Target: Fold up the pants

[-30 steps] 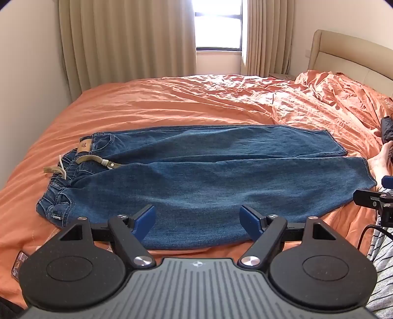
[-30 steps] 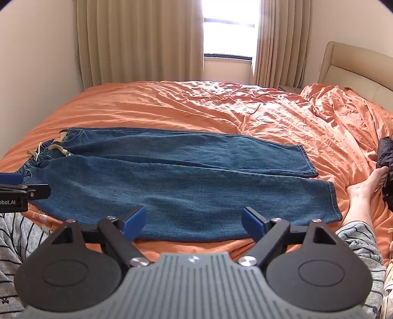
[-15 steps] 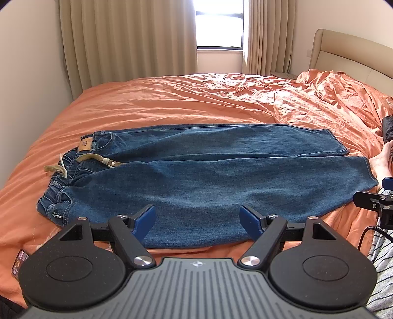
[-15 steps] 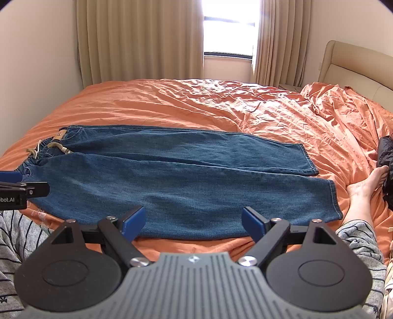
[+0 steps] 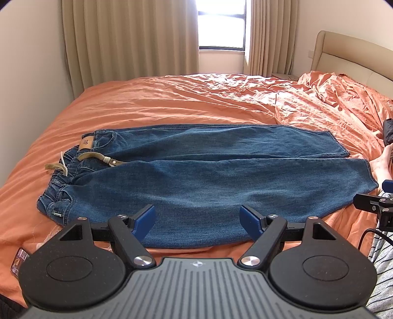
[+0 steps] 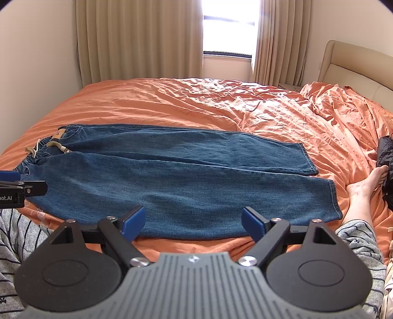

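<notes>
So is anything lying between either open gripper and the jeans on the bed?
Nothing visible. The left gripper and right gripper both hover open at the near edge of the jeans, with only bare orange sheet around. A bare foot rests beside the hems.

You are in a home bedroom. A wide bed fills most of the room in front of you, covered in a rumpled orange sheet, with a padded beige headboard at its right end. Behind it, long beige curtains hang to either side of a bright window, and plain pale walls close the room in. A bare foot rests on the bed at your right.
</notes>
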